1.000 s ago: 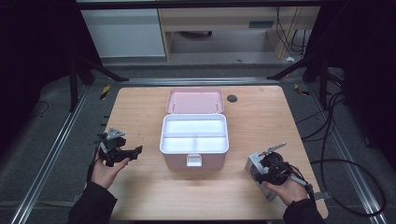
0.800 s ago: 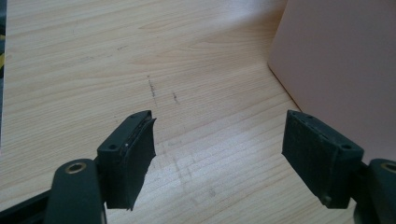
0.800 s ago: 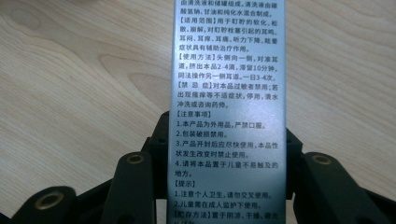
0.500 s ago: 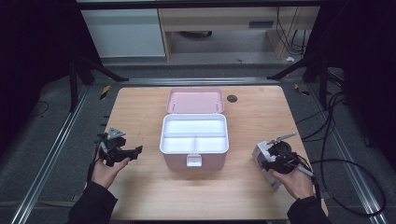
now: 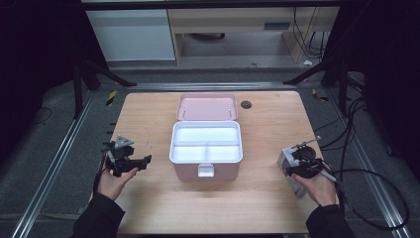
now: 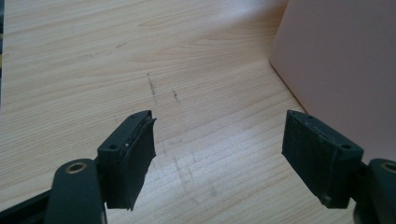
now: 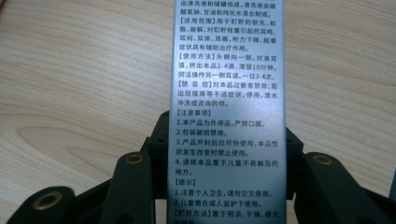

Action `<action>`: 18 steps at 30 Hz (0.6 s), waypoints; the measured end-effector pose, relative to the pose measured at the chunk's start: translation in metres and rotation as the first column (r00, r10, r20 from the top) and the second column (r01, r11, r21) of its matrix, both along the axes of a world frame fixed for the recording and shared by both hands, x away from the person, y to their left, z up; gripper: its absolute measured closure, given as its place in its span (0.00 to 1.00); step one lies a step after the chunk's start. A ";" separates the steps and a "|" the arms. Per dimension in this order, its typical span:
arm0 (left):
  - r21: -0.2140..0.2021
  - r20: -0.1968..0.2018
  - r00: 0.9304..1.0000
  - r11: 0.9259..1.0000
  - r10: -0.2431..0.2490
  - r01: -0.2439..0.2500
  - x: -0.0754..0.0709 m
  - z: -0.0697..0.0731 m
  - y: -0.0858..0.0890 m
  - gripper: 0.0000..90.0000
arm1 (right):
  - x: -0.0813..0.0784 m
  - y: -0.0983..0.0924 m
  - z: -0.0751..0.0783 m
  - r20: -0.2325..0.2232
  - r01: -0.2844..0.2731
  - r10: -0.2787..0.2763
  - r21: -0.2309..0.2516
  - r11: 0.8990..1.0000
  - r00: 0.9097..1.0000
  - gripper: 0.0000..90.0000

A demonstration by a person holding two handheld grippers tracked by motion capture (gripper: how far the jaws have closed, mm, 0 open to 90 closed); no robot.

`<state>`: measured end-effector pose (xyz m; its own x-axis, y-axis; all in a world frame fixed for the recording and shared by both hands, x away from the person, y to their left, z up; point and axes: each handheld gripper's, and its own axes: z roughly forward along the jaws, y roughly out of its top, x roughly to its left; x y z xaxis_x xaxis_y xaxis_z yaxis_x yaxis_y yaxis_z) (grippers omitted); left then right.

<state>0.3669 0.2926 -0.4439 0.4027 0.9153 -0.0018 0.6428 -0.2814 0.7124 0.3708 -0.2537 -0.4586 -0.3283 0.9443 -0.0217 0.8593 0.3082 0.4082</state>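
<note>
A pink storage box [image 5: 184, 171] stands open in the middle of the wooden table [image 5: 148, 114]. Its lid [image 5: 207, 107] leans back and a white divided tray [image 5: 205, 136] sits inside. My right gripper [image 5: 301, 166] is near the table's right edge, shut on a silver-grey carton [image 5: 286, 162]. In the right gripper view that carton [image 7: 226, 60], printed with small text, is clamped between the two jaws of my right gripper [image 7: 226, 137]. My left gripper [image 5: 144, 161] is held left of the box, pointing toward it. In the left gripper view my left gripper [image 6: 219, 123] stands open and empty, the pink box wall [image 6: 341, 70] just ahead at the right.
A small black round disc [image 5: 246, 104] lies on the table behind the lid. Black cables [image 5: 356, 129] trail off the right side. Metal rails [image 5: 59, 163] run along both sides of the table. Bare wood lies in front of the box.
My right hand has carried the carton to the right and slightly farther from the person. The left gripper and the pink box have stayed put.
</note>
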 end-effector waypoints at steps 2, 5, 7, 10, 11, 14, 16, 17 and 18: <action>-0.001 -0.001 1.000 1.000 -0.001 0.001 0.000 0.000 0.000 0.28 | 0.000 0.000 0.000 0.001 0.001 -0.001 -0.001 1.000 1.000 0.60; -0.002 -0.001 1.000 1.000 -0.002 0.002 0.000 0.000 0.000 0.28 | -0.001 0.001 0.000 0.028 -0.011 0.012 -0.012 1.000 1.000 0.49; -0.004 0.001 1.000 1.000 -0.002 0.002 0.000 0.000 0.000 0.28 | -0.001 0.002 0.000 0.038 -0.018 0.018 -0.012 1.000 0.999 0.49; -0.007 0.004 1.000 1.000 -0.002 0.002 -0.001 0.001 -0.001 0.28 | -0.002 0.004 0.006 0.082 -0.014 0.016 -0.018 1.000 0.997 0.41; -0.008 0.005 1.000 1.000 -0.002 0.002 -0.001 0.002 -0.001 0.28 | -0.002 0.004 0.006 0.082 -0.014 0.016 -0.018 1.000 0.997 0.41; -0.013 0.016 1.000 1.000 -0.008 0.008 -0.002 0.006 -0.003 0.28 | -0.003 0.003 0.015 0.132 -0.005 0.005 -0.001 1.000 0.991 0.40; -0.015 0.031 0.999 1.000 -0.014 0.014 -0.003 0.011 -0.004 0.28 | -0.004 0.000 0.024 0.178 -0.006 0.000 0.034 0.999 0.984 0.39; -0.020 0.043 0.999 1.000 -0.015 0.016 -0.003 0.015 -0.005 0.28 | -0.004 -0.001 0.029 0.205 -0.006 -0.005 0.051 0.999 0.979 0.39; -0.023 0.051 0.999 1.000 -0.017 0.018 -0.004 0.017 -0.005 0.28 | -0.005 -0.002 0.036 0.235 -0.008 -0.011 0.077 0.997 0.972 0.38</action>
